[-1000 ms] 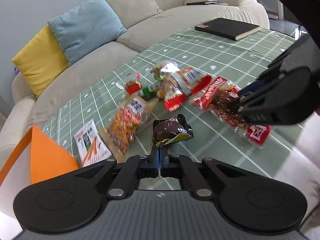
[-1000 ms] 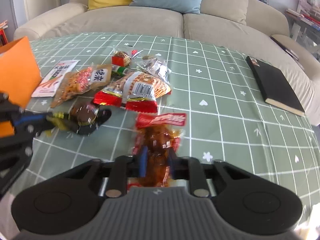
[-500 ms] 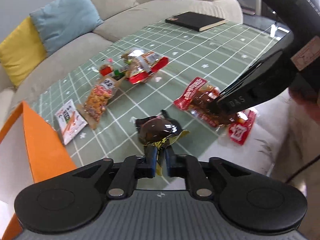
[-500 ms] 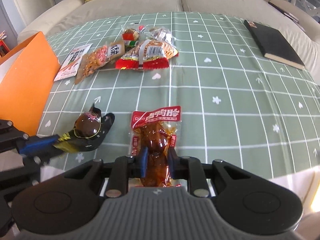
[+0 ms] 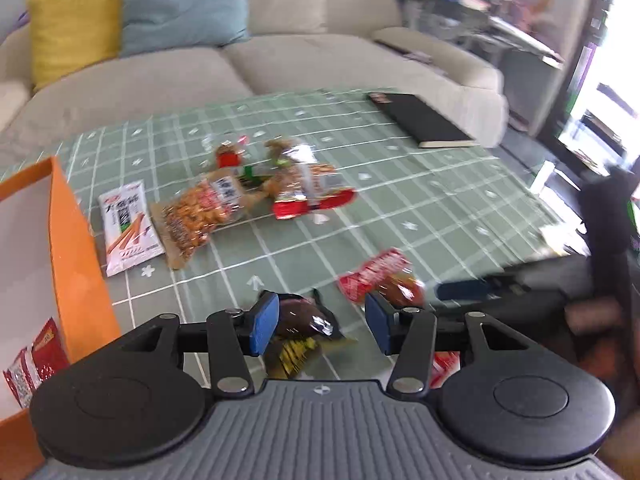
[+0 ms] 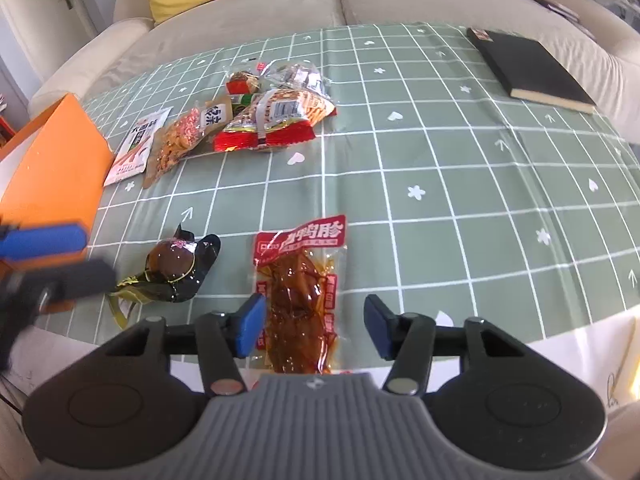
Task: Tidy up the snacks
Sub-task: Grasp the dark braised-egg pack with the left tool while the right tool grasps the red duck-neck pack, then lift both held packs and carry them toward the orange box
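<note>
Both my tongs have just been opening. My left gripper (image 5: 318,326) stands wide around the dark egg packet (image 6: 178,270), gripping nothing; my right gripper (image 6: 312,330) gapes over the red duck-meat pouch (image 6: 300,292), pads clear. Both snacks lie near the table's edge, handy, I judge, for the orange box (image 6: 52,176).
</note>
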